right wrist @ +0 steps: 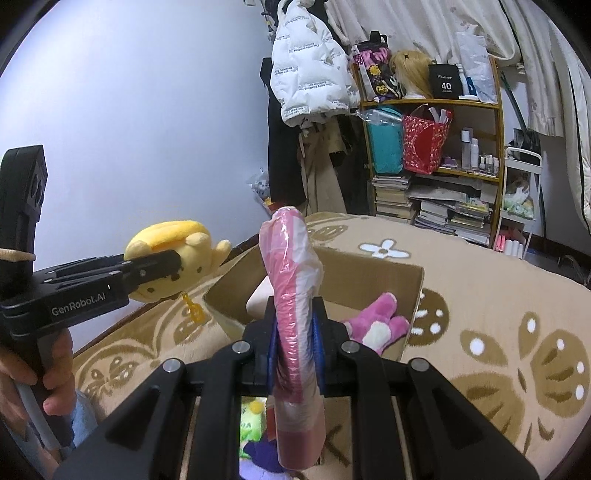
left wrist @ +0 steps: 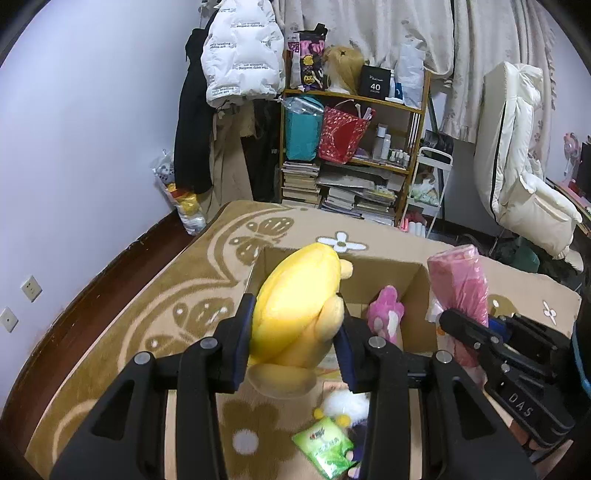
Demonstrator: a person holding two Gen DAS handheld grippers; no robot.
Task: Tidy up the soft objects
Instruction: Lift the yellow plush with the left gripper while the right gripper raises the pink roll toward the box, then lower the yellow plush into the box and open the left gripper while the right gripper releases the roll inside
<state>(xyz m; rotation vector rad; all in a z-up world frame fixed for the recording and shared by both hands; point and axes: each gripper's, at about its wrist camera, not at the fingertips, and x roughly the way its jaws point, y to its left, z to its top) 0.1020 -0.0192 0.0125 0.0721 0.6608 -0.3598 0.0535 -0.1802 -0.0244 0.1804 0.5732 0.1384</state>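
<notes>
Gripping yellow plush [left wrist: 295,306] in my left gripper [left wrist: 293,343], jaws clamped on its sides, toy held up over near-left corner of cardboard box [left wrist: 413,295]. Right gripper [right wrist: 295,339] pinched tight on pink plastic-wrapped roll [right wrist: 291,295], roll upright above box's near edge. Pink plush [right wrist: 376,325] lying inside box. Green packet [left wrist: 325,446] on carpet [left wrist: 147,295] below my left claw.

Cardboard box [left wrist: 413,295] sits on the rug [left wrist: 147,295], open side up. Plush toy [left wrist: 386,314] lies inside the box. Tissue packet [left wrist: 325,445] lies on the rug in front of the box. Bookshelf [left wrist: 417,110] stands behind, against the curtain [left wrist: 388,29].
</notes>
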